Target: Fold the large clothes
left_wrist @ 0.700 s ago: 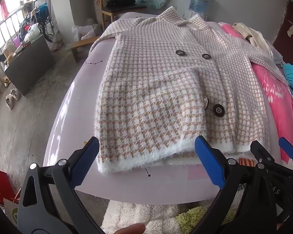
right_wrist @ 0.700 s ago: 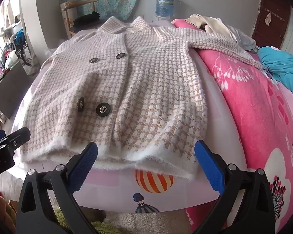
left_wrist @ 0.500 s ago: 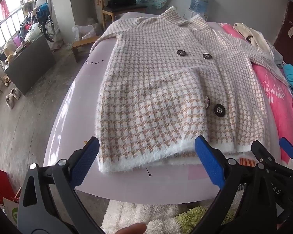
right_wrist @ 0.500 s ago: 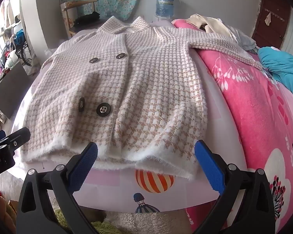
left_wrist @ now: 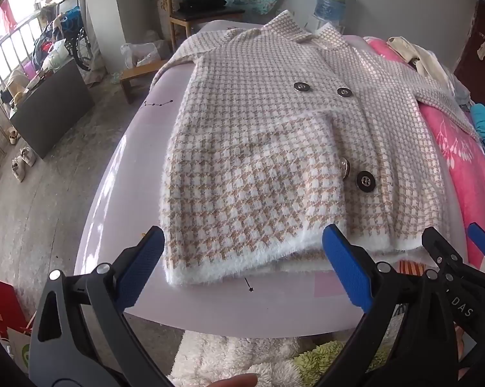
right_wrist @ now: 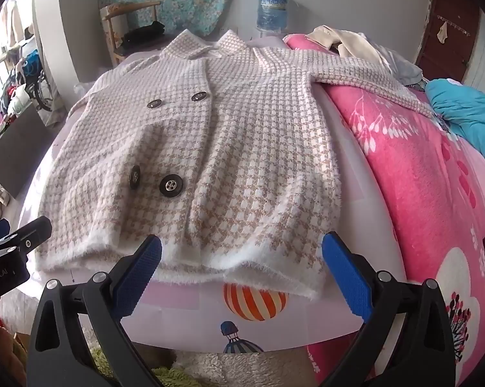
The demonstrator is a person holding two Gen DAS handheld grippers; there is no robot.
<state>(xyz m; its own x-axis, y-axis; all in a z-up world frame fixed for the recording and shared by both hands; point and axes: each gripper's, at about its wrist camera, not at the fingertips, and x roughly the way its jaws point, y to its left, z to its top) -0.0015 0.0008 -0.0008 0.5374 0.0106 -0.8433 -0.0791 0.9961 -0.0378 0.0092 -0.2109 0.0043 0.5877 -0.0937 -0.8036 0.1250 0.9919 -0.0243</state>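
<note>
Left tool (left_wrist: 242, 269) and right tool (right_wrist: 242, 271), both with blue pads spread wide and empty, poised just short of the fluffy hem of a houndstooth coat (right_wrist: 229, 148) lying flat, buttoned, on the bed (left_wrist: 120, 174).

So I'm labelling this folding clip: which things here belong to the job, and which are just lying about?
Part of the job:
- checked coat, spread flat
- left gripper, open
- right gripper, open

Just lying about:
- pink blanket
- water jug
- wooden chair
- teal garment
</note>
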